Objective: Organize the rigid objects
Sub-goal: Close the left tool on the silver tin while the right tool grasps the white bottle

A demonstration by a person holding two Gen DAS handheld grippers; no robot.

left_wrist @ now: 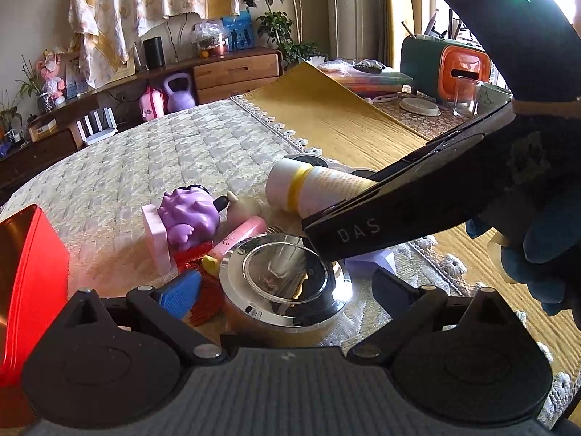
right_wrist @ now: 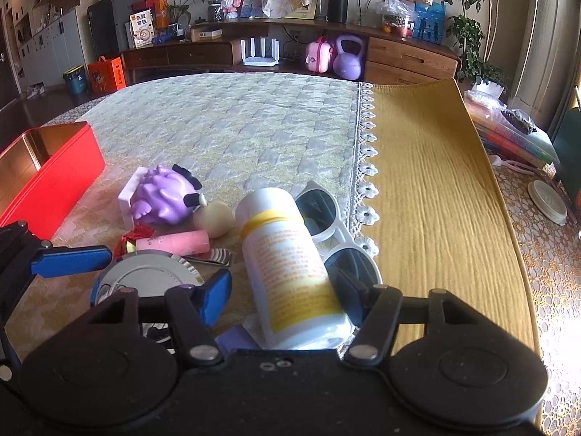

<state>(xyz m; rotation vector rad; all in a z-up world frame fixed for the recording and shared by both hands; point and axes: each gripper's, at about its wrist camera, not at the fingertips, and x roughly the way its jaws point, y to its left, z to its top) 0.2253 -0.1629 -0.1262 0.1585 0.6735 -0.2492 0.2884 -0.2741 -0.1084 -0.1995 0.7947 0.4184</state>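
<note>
Right gripper (right_wrist: 287,290) is straddling the white bottle (right_wrist: 287,265), fingers part-spread, pads not clearly pressing yet. The bottle is lying on its side right between the fingers, long axis running straight ahead, cap (right_wrist: 265,200) farthest. Left gripper (left_wrist: 287,290) is spread around the shiny round tin (left_wrist: 287,283). The red box (right_wrist: 54,181) is sitting far left ahead.

Daylight floods in from the right side of both views, blowing out to white glare at the upper right corner of the left wrist view. The chrome lid (left_wrist: 287,283) throws bright reflections. Straight lines bow toward the fisheye edges, the corners darken, and the near gripper parts look soft.
</note>
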